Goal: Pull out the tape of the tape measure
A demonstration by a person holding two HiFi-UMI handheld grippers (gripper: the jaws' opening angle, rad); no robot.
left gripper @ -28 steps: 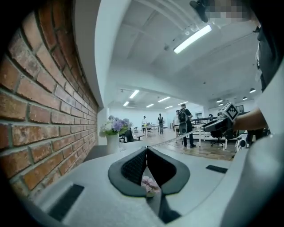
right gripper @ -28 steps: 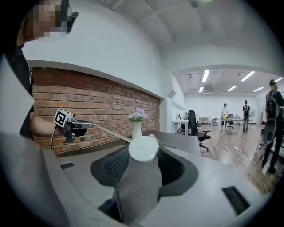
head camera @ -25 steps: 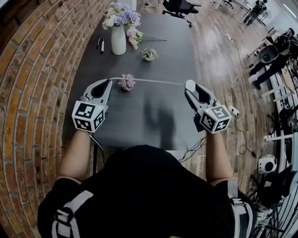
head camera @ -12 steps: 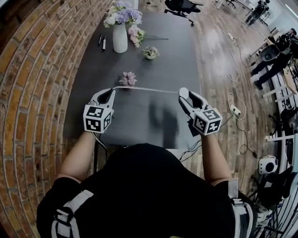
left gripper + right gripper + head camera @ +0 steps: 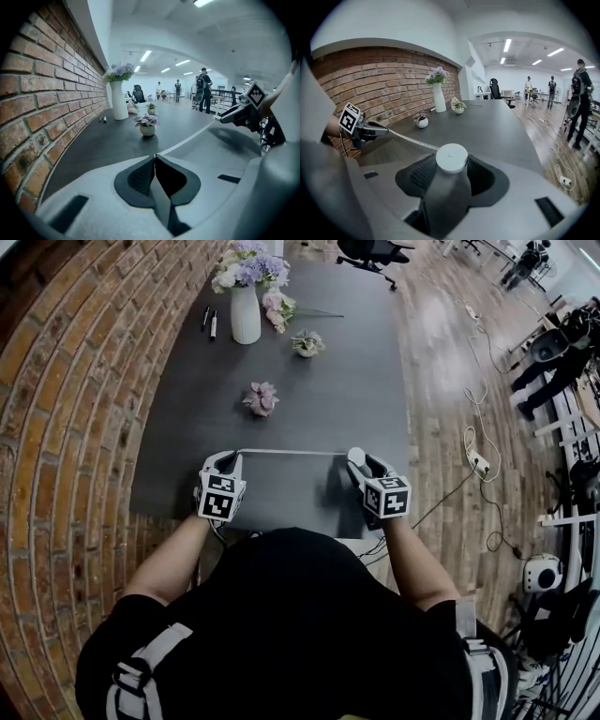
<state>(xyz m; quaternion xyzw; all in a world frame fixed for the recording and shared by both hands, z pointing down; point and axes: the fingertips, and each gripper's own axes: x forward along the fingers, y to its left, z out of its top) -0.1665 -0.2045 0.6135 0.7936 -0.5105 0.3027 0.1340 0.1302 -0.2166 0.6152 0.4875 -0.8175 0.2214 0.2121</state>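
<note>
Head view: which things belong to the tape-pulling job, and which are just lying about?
Job:
- tape measure, held in right claw
- tape, pinched in left claw

Lying about:
- vase
- pens
- pink potted plant
- far potted plant
- loose flowers

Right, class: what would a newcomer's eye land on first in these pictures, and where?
The tape stretched straight across the near end of the dark table, its end pinched in the shut left gripper, its white case clamped in the right gripper. Next, the white vase of purple flowers at the far end, beside the brick wall.
</note>
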